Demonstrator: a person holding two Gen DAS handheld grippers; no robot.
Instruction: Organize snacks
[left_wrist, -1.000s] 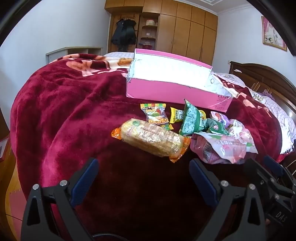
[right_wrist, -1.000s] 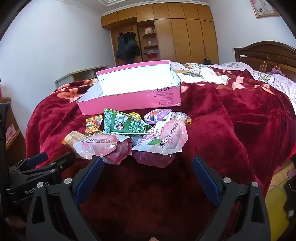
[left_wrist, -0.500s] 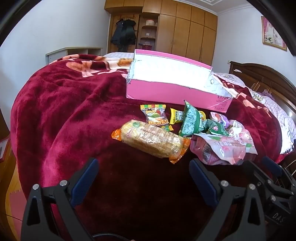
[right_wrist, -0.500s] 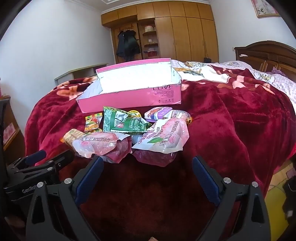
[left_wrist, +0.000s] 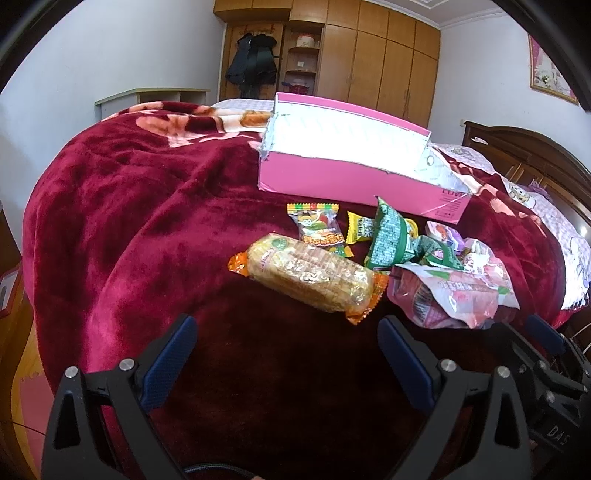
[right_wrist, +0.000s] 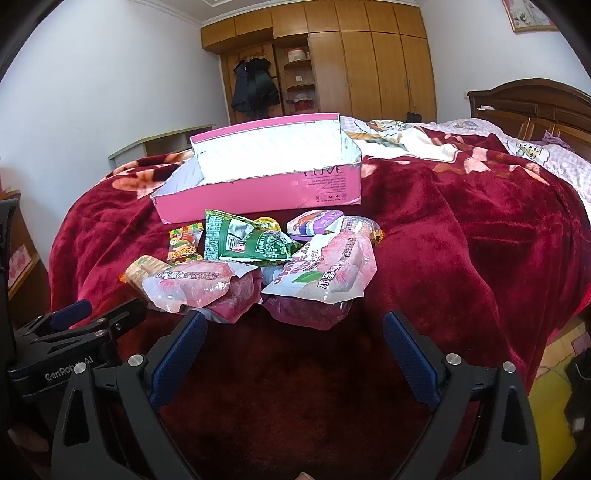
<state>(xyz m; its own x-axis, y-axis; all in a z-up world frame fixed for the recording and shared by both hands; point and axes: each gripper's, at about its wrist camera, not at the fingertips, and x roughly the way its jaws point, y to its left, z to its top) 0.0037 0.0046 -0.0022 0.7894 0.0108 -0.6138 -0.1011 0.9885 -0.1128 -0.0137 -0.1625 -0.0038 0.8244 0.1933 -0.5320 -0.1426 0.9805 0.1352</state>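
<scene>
Left gripper (left_wrist: 286, 343) wide open, empty, bottom of frame, short of orange-wrapped biscuit pack (left_wrist: 310, 282) at ctr. Right gripper (right_wrist: 295, 339) wide open, empty, just below two pink snack bags (right_wrist: 325, 273). Green pkt (right_wrist: 243, 240) behind them. Pink box (right_wrist: 258, 177) upper ctr on red blanket (right_wrist: 461, 236).

Your left gripper (left_wrist: 286, 332) and right gripper (right_wrist: 295, 328) both hover just short of the snack pile (right_wrist: 258, 266), jaws spread wide, gripping nothing.
</scene>
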